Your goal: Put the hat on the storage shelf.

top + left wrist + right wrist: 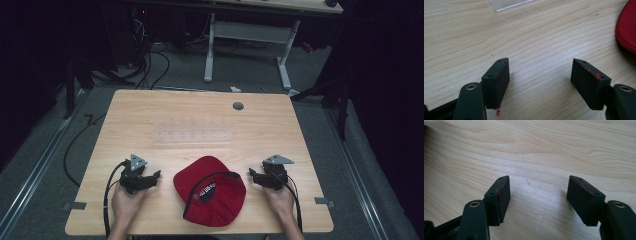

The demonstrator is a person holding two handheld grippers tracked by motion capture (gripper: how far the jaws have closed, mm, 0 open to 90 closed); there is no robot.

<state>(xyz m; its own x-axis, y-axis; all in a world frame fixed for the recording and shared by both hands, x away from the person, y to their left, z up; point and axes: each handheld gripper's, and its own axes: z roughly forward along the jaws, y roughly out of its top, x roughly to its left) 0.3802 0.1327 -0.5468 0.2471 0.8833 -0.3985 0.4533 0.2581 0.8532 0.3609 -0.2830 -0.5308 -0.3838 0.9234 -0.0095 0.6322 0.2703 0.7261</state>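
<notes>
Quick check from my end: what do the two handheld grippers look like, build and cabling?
Both are black. The left gripper and right gripper each carry a grey three-cornered plate on top and trail a black cable back past the hand. Each has two flat rectangular jaw pads with small screw holes and brass-coloured pivot pins. Red smears mark the left gripper's pads. No sleeves show.

A light wooden table (150, 110) carries a red cap (212, 195) and a clear plastic sheet (194, 136).
</notes>
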